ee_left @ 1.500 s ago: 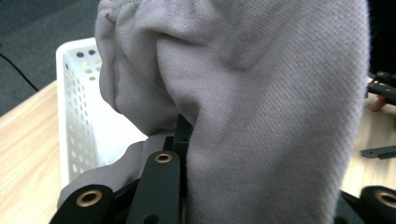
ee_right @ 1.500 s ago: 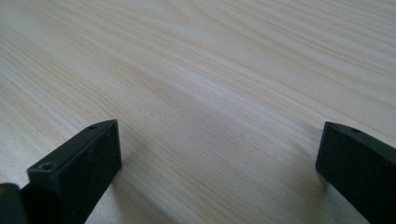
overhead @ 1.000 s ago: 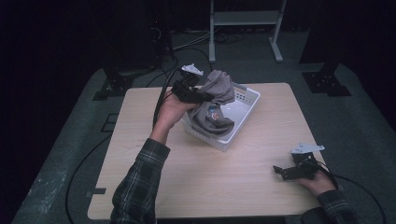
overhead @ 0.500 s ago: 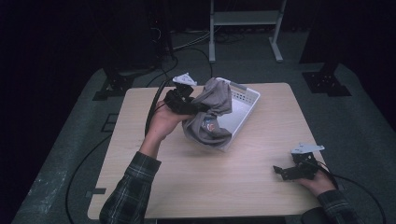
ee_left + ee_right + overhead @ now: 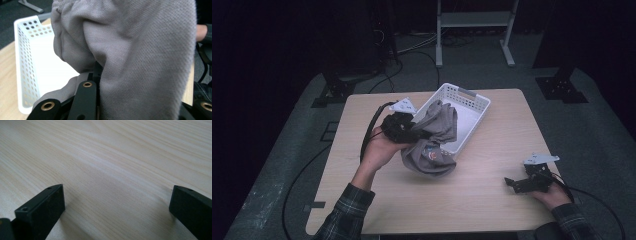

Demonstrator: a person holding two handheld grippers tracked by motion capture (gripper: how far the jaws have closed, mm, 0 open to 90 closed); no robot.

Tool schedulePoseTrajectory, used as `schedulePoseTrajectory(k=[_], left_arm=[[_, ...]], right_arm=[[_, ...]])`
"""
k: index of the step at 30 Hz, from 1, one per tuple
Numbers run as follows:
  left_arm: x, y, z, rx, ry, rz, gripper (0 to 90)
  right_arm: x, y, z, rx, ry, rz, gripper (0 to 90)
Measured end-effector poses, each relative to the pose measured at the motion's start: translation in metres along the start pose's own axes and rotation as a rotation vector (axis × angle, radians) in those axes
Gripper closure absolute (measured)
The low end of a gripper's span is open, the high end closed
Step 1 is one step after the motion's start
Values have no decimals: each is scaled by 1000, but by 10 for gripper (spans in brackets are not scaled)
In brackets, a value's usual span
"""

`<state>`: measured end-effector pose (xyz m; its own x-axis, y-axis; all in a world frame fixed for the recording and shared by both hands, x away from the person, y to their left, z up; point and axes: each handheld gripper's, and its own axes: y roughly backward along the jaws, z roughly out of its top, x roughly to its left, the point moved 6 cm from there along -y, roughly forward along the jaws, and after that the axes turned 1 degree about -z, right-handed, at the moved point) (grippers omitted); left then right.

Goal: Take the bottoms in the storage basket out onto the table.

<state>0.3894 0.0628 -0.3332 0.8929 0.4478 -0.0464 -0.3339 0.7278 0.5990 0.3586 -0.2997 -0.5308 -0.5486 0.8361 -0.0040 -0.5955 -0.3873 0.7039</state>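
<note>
Clamping the grey garment, the left gripper has it half out over the basket's near rim, unfolding left; the right gripper rests wide apart at the table's near right corner.

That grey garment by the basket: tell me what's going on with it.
A person's left tool is clamped on a grey garment, holding it up at the near-left edge of the white basket. Part of the cloth lies over the basket's rim and the rest hangs down toward the wooden table. The right tool rests near the table's right front corner with its jaws open and nothing between them.
</note>
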Motion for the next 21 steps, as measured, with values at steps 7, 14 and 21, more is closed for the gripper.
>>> schedulePoseTrajectory(k=[7,14,21], left_arm=[[-15,-6,-25,27,4,-20,713],[-24,-16,-51,62,15,-26,713],[-34,-33,-75,117,29,-58,713]], right_arm=[[0,0,0,2,1,0,0],[0,0,0,0,-1,0,0],[0,0,0,1,0,0,0]])
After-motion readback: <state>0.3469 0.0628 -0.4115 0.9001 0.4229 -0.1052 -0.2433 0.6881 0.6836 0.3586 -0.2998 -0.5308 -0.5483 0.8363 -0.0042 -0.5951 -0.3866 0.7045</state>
